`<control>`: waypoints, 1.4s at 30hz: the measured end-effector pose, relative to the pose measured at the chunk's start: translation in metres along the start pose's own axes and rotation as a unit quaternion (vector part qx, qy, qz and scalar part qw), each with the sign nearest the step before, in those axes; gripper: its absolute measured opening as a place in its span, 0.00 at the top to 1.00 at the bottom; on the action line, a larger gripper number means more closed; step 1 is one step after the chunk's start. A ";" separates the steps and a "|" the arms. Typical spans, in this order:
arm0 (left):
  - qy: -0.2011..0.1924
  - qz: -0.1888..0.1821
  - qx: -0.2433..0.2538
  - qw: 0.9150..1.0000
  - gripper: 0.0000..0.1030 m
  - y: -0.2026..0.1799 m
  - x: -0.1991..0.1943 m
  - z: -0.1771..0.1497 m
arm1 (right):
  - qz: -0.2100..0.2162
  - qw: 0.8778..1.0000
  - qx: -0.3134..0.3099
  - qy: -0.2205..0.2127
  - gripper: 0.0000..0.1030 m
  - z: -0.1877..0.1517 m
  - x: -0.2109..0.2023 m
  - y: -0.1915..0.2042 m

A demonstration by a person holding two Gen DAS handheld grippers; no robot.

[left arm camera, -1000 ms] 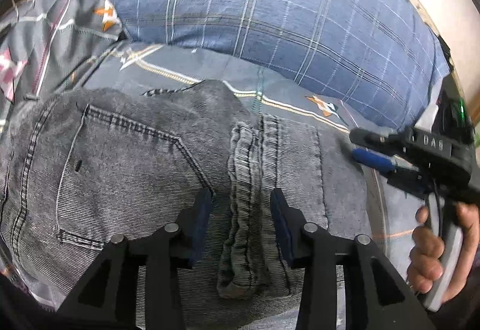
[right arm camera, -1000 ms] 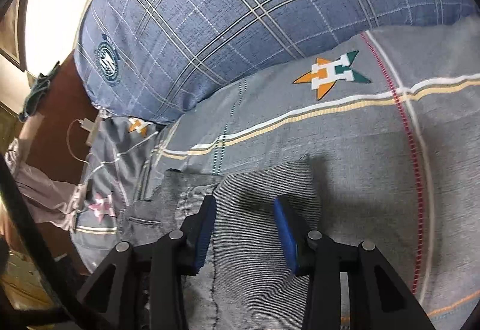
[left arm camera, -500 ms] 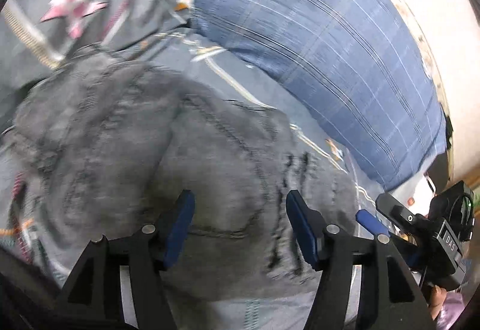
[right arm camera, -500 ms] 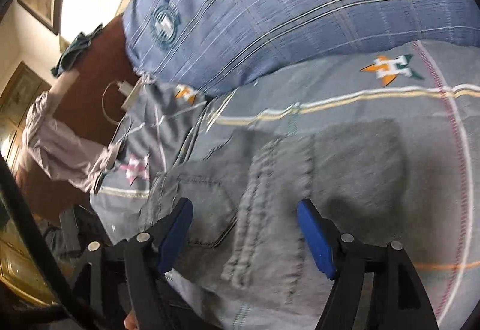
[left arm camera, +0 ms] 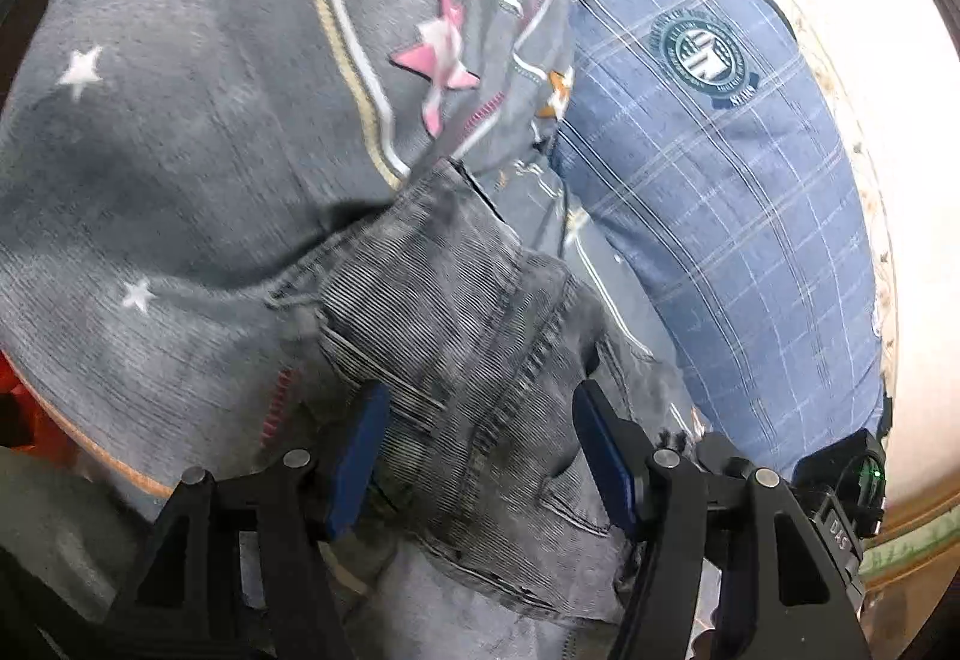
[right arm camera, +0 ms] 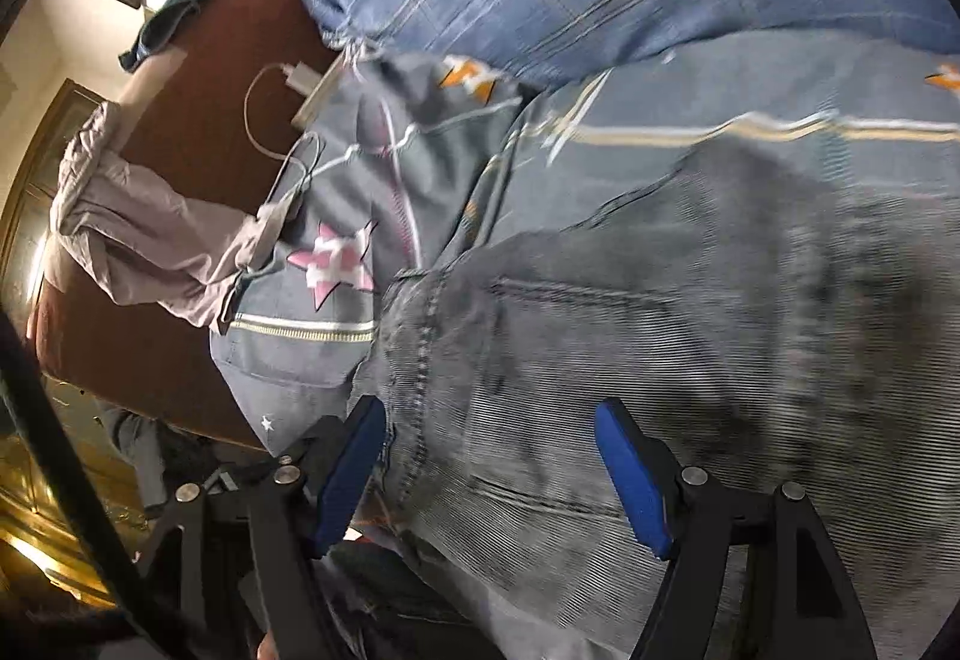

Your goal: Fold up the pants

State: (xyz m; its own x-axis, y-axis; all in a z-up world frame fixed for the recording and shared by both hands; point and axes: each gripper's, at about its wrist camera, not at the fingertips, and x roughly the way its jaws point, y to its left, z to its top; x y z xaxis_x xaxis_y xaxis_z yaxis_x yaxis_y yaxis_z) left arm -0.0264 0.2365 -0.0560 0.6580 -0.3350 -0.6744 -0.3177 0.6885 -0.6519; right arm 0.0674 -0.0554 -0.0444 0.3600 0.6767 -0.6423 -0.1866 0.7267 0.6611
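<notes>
Hovering both grippers with jaws spread wide, holding nothing | left gripper [left arm camera: 480,456], right gripper [right arm camera: 492,474] | grey jeans [left arm camera: 456,324] bunched on starred bedsheet [left arm camera: 180,132] beside plaid pillow [left arm camera: 720,192] | risk: you pinch one layer only, so the fold slips or drags sheet.

"DAS" in white on black device body [left arm camera: 839,529] at lower right of left wrist view, round crest on blue plaid pillow [left arm camera: 738,216], lettering illegible
</notes>
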 end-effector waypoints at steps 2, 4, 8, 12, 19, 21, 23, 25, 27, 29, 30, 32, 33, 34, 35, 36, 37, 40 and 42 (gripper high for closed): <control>0.006 0.004 -0.007 1.000 0.37 0.008 0.003 0.003 | 0.006 1.000 0.005 0.009 0.27 0.000 0.015 0.004; 0.019 0.019 -0.028 0.999 0.37 0.020 0.009 0.003 | 0.010 1.000 0.005 0.015 0.27 0.000 0.024 0.007; 0.030 0.033 -0.033 0.998 0.37 0.026 0.023 0.003 | 0.016 1.000 0.006 0.020 0.27 0.000 0.033 0.011; 0.035 0.043 -0.046 0.997 0.38 0.029 0.026 0.003 | 0.018 0.999 0.008 0.030 0.27 -0.002 0.042 0.011; 0.009 0.050 -0.081 0.995 0.38 0.048 0.008 -0.001 | 0.019 0.999 0.004 0.040 0.27 -0.010 0.048 0.014; 0.021 0.050 -0.076 0.996 0.38 0.046 0.013 0.001 | 0.016 0.999 -0.002 0.042 0.27 -0.011 0.049 0.017; 0.026 0.051 -0.069 0.996 0.38 0.044 0.019 0.000 | 0.014 0.999 -0.002 0.043 0.27 -0.011 0.051 0.018; 0.016 0.060 -0.067 0.996 0.51 0.039 0.020 0.004 | 0.017 0.999 0.000 0.043 0.27 -0.010 0.052 0.018; 0.012 0.066 -0.073 0.995 0.67 0.034 0.025 0.009 | 0.015 0.999 0.001 0.043 0.27 -0.011 0.053 0.018; 0.003 0.060 -0.079 0.995 0.66 0.035 0.023 0.007 | 0.015 0.999 0.002 0.044 0.27 -0.012 0.054 0.018; 0.005 0.061 -0.077 0.995 0.65 0.036 0.025 0.006 | 0.016 0.999 0.001 0.044 0.27 -0.012 0.053 0.019; 0.008 0.057 -0.083 0.995 0.60 0.040 0.029 0.007 | 0.017 0.999 0.000 0.045 0.27 -0.012 0.054 0.019; 0.006 0.051 -0.089 0.995 0.60 0.042 0.029 0.008 | 0.017 0.999 0.002 0.047 0.27 -0.011 0.054 0.019; 0.005 0.050 -0.093 0.994 0.60 0.043 0.028 0.009 | 0.018 0.999 0.004 0.048 0.27 -0.011 0.055 0.018; 0.003 0.052 -0.093 0.994 0.62 0.042 0.027 0.008 | 0.020 0.999 0.005 0.049 0.27 -0.010 0.055 0.018; 0.002 0.055 -0.088 0.995 0.75 0.039 0.027 0.009 | 0.022 0.999 0.005 0.049 0.27 -0.010 0.054 0.019; -0.003 0.062 -0.074 0.995 0.81 0.034 0.024 0.008 | 0.023 0.998 0.004 0.050 0.27 -0.010 0.054 0.021; -0.034 0.059 -0.029 0.997 0.90 0.013 0.012 0.006 | 0.036 0.998 0.004 0.050 0.27 -0.007 0.048 0.028; -0.064 0.058 0.023 0.996 0.91 -0.008 -0.001 -0.001 | 0.044 0.998 -0.004 0.050 0.27 -0.003 0.042 0.036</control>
State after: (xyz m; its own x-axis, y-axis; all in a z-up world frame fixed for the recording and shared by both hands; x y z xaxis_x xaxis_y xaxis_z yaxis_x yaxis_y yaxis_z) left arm -0.0251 0.2308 -0.0506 0.7012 -0.1681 -0.6928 -0.3677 0.7473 -0.5535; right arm 0.0731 -0.0002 -0.0490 0.2497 0.7459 -0.6174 -0.2214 0.6647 0.7135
